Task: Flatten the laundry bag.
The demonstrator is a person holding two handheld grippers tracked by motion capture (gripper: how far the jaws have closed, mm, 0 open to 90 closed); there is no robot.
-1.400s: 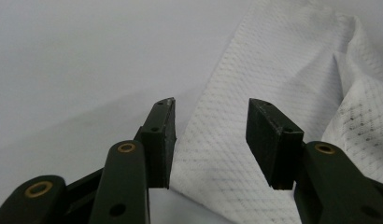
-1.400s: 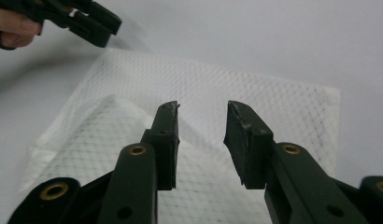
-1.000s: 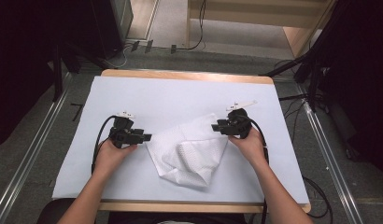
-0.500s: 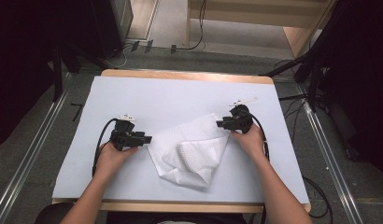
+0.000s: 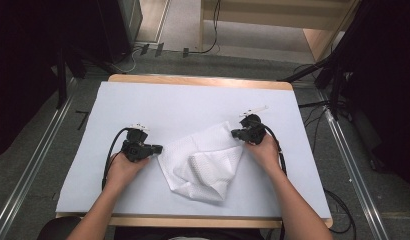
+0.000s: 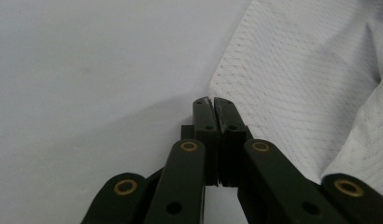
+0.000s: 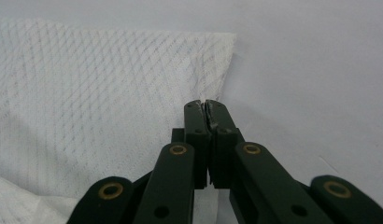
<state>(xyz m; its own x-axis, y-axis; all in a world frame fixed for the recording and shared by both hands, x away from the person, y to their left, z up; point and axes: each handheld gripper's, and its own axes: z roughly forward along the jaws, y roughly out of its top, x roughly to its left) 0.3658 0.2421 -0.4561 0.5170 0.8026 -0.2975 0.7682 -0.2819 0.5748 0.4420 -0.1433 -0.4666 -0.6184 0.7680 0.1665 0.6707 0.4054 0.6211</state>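
Note:
A white textured cloth lies rumpled in the middle of the white-covered table. My left gripper points right at the cloth's left corner. In the left gripper view its jaws have just closed and the gripper stands shut at the edge of the cloth, a pale sliver between the tips. My right gripper points left at the cloth's upper right corner. It has also just closed, with the tips together on the right edge of the cloth.
The white cover reaches nearly to the wooden table edge at the back. Cables trail from both grippers along the forearms. Metal rails run along the floor on either side, and dark equipment stands at the far left and right.
My right gripper has shifted slightly right and down onto the cloth's right corner. The left hand has stayed where it was.

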